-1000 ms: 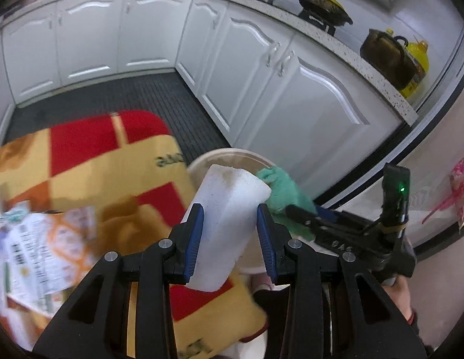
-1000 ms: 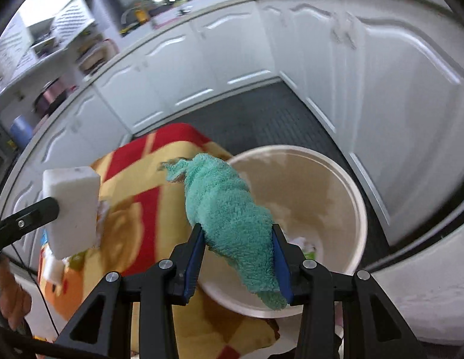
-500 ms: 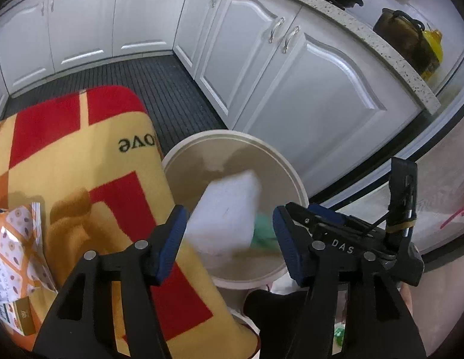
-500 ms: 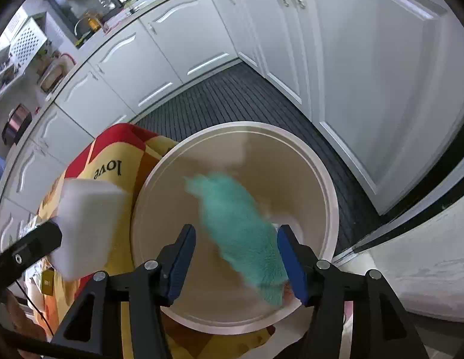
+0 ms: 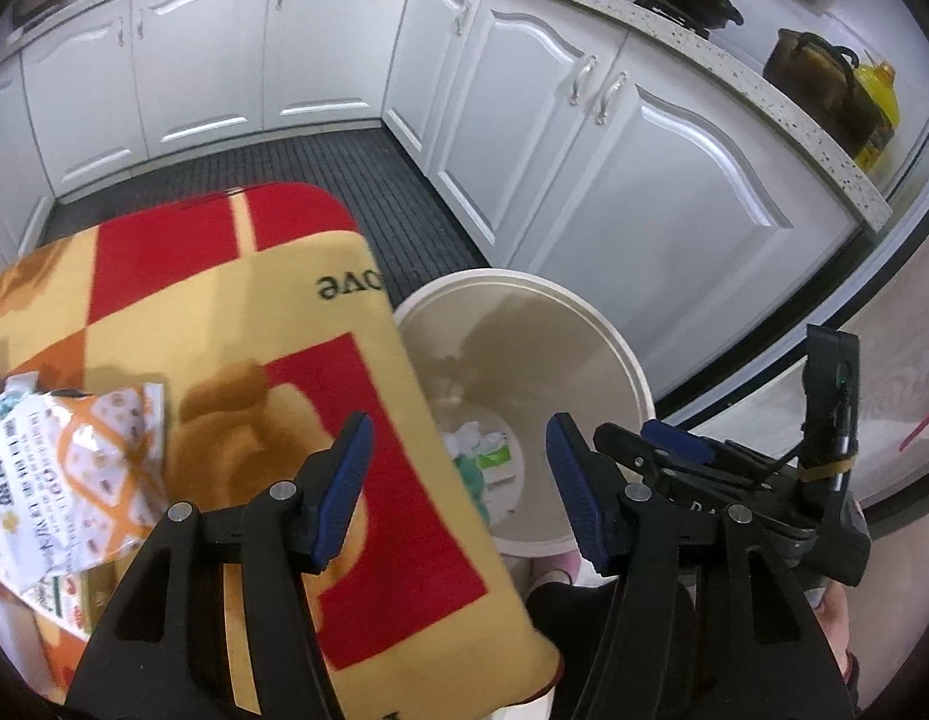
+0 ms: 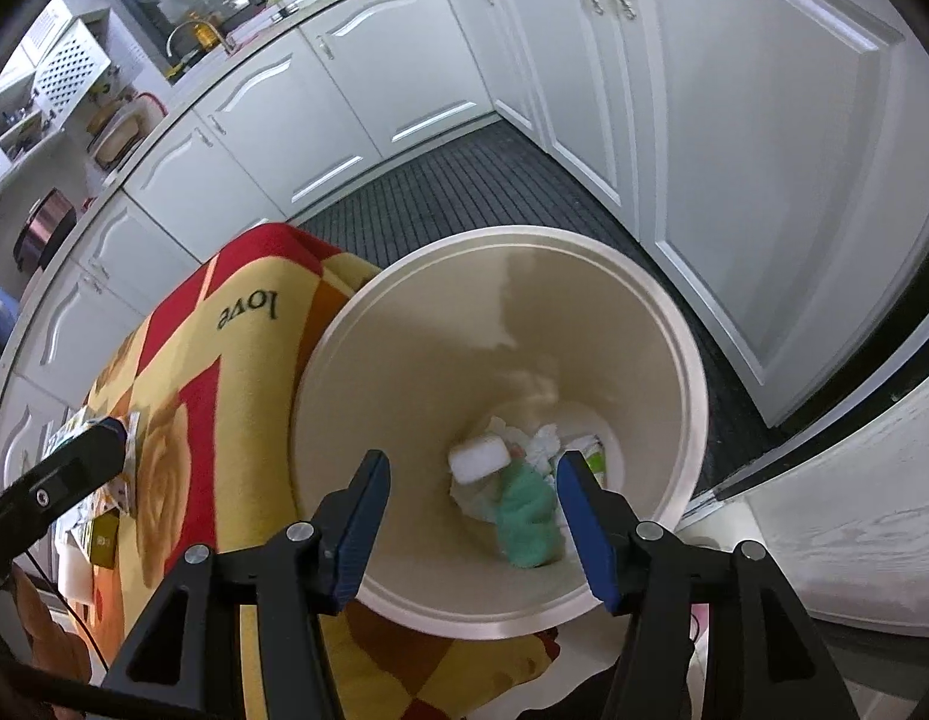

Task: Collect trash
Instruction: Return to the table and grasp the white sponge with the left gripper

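While both jaws have just been opening, the left tongs (image 5: 458,468) and right tongs (image 6: 471,513) are standing wide and gripping nothing above the beige bin (image 6: 674,324). Lying on its bottom are the white sponge (image 6: 479,461) and green cloth (image 6: 527,516), beside the red-yellow blanket (image 5: 236,300) covering the desk.

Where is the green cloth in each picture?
Left wrist view: only a sliver of the green cloth shows at the bottom of the bin, just past the blanket's edge, between the open blue pads.
Right wrist view: the cloth lies at the bottom of the bin, just below the white sponge.
Shared landmark: the round beige bin beside the red and yellow blanket.
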`<state>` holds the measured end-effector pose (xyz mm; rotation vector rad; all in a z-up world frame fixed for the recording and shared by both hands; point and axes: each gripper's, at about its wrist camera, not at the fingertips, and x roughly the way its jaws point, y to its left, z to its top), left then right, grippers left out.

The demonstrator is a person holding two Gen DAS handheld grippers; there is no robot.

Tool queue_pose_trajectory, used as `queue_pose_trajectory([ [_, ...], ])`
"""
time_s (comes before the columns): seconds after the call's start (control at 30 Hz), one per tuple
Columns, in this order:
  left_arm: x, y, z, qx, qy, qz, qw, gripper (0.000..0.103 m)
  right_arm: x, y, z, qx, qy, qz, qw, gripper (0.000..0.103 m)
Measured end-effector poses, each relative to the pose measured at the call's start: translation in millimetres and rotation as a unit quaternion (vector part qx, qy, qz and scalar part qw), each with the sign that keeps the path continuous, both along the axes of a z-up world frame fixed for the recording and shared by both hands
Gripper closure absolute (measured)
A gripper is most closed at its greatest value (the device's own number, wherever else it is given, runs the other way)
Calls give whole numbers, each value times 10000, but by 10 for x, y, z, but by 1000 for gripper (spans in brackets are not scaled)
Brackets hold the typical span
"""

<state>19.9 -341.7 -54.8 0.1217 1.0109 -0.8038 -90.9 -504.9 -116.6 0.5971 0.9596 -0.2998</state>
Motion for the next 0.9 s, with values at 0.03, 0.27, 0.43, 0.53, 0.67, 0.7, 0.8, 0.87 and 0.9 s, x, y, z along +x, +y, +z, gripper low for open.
queue_pose_trajectory([
  [0.03,-3,37,11,14,-33,33,10000,44,4,39,17,-20,-5,31,10000,47],
  [0.27,-42,346,95,235,-422,307,9984,44,61,312,193,-208,-138,293,9993,38],
  [0.43,-4,688,97,290,-403,608,9969,44,146,610,357,-287,-290,601,9974,38],
  [0.53,9,932,100,282,-344,759,9961,44,204,811,414,-325,-337,829,9955,37],
  [0.67,-2,1269,137,332,-400,903,9946,44,277,1094,469,-314,-392,1164,9919,37],
  [0.7,-1,1384,144,358,-415,945,9940,44,307,1189,473,-300,-392,1280,9905,37],
  [0.8,1,1675,147,438,-399,1069,9925,44,403,1427,479,-249,-378,1562,9867,37],
  [0.87,-1,1877,137,515,-410,1195,9906,44,457,1560,482,-226,-385,1699,9844,37],
  [0.9,-7,1969,131,550,-420,1258,9896,44,488,1632,482,-207,-397,1774,9831,37],
])
